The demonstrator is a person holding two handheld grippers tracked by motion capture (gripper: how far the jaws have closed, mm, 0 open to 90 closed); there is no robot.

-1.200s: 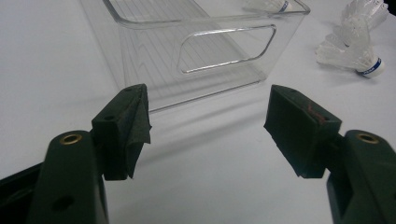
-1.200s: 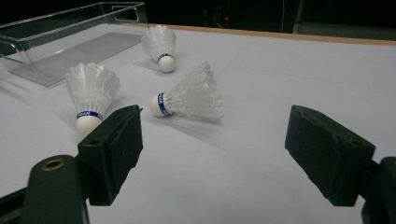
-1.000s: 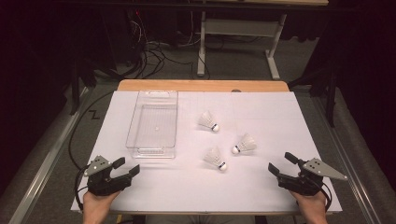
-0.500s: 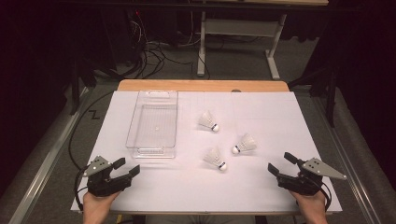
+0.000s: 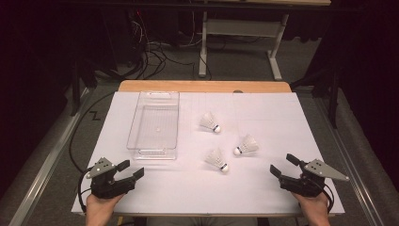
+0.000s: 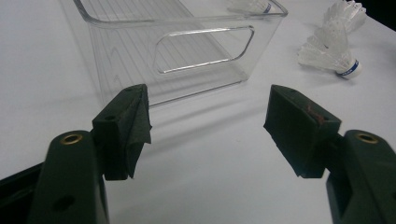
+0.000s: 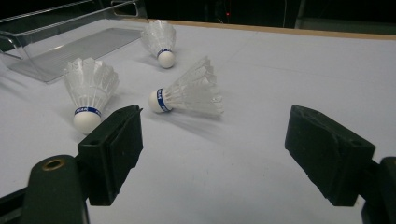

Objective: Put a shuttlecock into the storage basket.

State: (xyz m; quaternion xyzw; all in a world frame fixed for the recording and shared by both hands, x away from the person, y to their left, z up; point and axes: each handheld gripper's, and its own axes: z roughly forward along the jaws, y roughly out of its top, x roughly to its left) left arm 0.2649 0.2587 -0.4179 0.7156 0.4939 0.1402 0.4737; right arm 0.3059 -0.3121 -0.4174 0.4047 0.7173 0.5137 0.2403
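Three white shuttlecocks lie on the white table cover: one at the back [image 5: 210,122] [image 7: 160,39], one to the right [image 5: 246,144] [image 7: 190,95], one nearest me [image 5: 217,159] [image 7: 88,91]. A clear plastic bin [image 5: 154,124] [image 6: 187,42] stands empty left of them. My left gripper [image 5: 131,170] [image 6: 208,126] rests open at the front left, just short of the bin's near end. At the front right my right gripper [image 5: 283,165] [image 7: 212,151] is open too, with nothing between its jaws, facing the shuttlecocks.
The white cover [image 5: 263,113] spreads over a wooden table whose far edge [image 5: 202,86] shows bare. Beyond it are a desk frame [image 5: 240,28] and tangled cables [image 5: 141,56] on the floor. Cables trail from both grippers.
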